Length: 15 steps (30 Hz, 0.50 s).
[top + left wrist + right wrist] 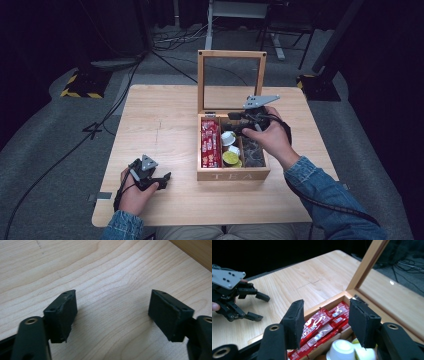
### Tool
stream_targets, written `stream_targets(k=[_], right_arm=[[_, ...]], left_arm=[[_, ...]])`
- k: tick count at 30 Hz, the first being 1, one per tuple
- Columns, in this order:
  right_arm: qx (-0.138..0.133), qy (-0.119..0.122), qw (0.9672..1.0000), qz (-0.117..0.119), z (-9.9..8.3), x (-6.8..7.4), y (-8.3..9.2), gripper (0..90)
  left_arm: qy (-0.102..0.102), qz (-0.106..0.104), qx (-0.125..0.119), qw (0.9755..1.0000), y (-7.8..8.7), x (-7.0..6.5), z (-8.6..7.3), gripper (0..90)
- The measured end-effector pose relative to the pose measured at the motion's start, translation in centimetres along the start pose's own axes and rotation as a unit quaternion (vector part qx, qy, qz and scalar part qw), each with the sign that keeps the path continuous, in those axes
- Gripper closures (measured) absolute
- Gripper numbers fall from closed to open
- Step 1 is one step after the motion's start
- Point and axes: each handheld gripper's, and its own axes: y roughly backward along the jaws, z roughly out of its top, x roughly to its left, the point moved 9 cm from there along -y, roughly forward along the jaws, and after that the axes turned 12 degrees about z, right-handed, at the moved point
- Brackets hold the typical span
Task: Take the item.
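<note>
Both grippers are held with jaws apart and nothing between them. The right gripper [231, 126] is poised over the open wooden tea box [233, 175], aimed so a white creamer cup [340, 349] in the middle compartment, beside the red sachets [322, 331], can be reached. The left gripper [165, 180] is parked on the table [160, 120], leaving the box unobstructed.

Tea box [233, 175]: right compartment contents too dark to identify; creamer cups [342, 350] cut off by frame's bottom edge.
</note>
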Motion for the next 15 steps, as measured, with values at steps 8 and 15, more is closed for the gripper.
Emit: stream_targets(k=[8, 15], right_arm=[[0.046, -0.007, 0.9989, 0.003, -2.1, 1.0, -3.3, 48.4], [0.082, -0.02, 0.9964, 0.006, -3.8, 1.5, -5.3, 46.7]], left_arm=[[-0.004, -0.003, 0.001, 1.0, -0.1, 0.0, 0.1, 19.0], [-0.004, -0.002, 0.002, 1.0, -0.1, 0.0, 0.1, 18.9]])
